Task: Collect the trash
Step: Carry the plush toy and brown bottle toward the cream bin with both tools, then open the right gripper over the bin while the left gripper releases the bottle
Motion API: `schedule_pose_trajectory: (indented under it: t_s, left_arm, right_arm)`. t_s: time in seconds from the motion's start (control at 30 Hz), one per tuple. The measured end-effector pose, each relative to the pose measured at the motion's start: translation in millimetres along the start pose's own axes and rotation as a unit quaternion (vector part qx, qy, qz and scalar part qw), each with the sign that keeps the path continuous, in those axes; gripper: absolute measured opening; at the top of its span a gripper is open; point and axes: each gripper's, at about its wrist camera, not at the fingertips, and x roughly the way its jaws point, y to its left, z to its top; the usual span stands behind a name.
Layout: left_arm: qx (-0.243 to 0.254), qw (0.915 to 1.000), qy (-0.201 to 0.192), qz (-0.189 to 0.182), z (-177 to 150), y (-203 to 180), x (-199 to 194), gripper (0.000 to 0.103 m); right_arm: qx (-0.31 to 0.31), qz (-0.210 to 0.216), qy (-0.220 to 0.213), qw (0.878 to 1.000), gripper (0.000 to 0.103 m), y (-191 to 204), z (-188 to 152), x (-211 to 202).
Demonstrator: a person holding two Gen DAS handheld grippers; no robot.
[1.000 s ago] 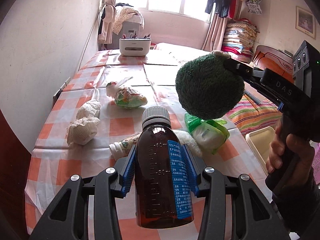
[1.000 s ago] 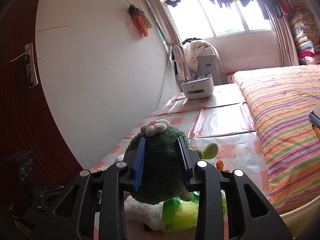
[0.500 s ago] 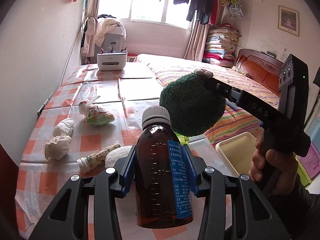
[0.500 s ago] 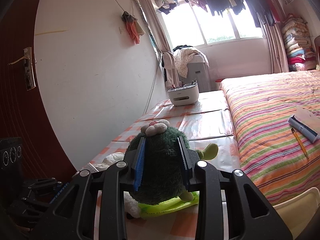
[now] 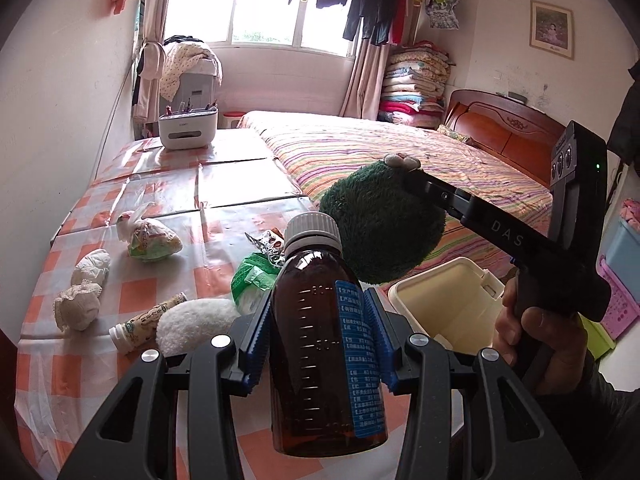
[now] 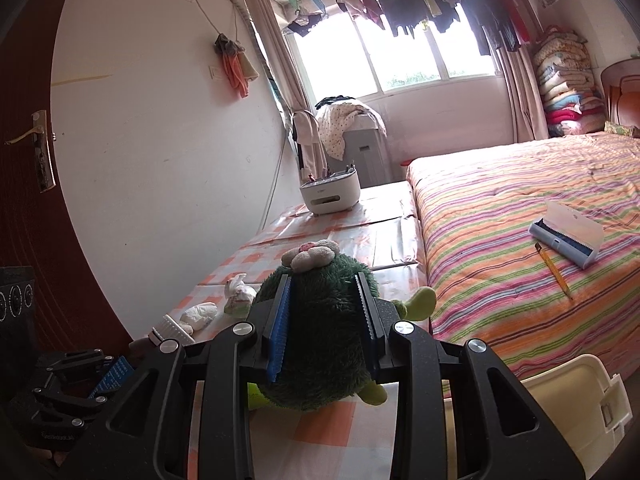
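Left gripper (image 5: 318, 338) clamps one brown bottle (image 5: 326, 356) upright between blue pads, held above checkered table (image 5: 132, 292) edge. Right gripper (image 6: 325, 320) grasps one green plush toy (image 6: 320, 344), lifted near one cream bin (image 5: 448, 306). On table: two white wads (image 5: 78, 310), two green wrappers (image 5: 154, 240), one small bottle (image 5: 146, 322) lying flat, one white fluffy lump (image 5: 192, 324).

Amber bottle (image 5: 326, 352): grey cap, blue label, upright, clamped in left claw (image 5: 316, 344). Green plush (image 6: 320, 336), flower on top, gripped in right claw (image 6: 324, 328), above cream bin (image 5: 444, 304). On checked surface (image 5: 160, 184): tied bags (image 5: 150, 236), crumpled tissues (image 5: 78, 308), small bottle (image 5: 146, 322) lying flat, green wrapper (image 5: 252, 276).
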Motion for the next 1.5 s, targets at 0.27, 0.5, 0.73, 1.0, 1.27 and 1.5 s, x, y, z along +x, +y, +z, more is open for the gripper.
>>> schedule_pose_trajectory:
  t_s: [0.27, 0.5, 0.73, 1.0, 1.27, 1.5]
  left_arm:
    - [0.025, 0.9993, 0.005, -0.027, 2, -30, 12, 0.043]
    - [0.039, 0.9981, 0.01, -0.046, 6, -54, 22, 0.043]
    - [0.05, 0.9967, 0.018, -0.062, 7, -73, 36, 0.043]
    - [0.062, 0.9945, 0.029, -0.079, 9, -94, 52, 0.043]
    - [0.072, 0.9924, 0.036, -0.094, 11, -110, 66, 0.043]
    - [0.074, 0.9917, 0.044, -0.096, 11, -114, 76, 0.043]
  right_arm:
    - [0.005, -0.022, -0.008, 1.0, 0.029, -19, -4, -22]
    - [0.014, -0.049, -0.014, 0.999, 0.029, -43, -10, -43]
    - [0.02, -0.075, -0.017, 0.997, 0.029, -64, -18, -60]
    - [0.033, -0.111, -0.018, 0.993, 0.03, -89, -29, -79]
    - [0.047, -0.155, -0.011, 0.987, 0.03, -109, -45, -91]
    - [0.044, -0.17, -0.011, 0.984, 0.03, -113, -55, -96]
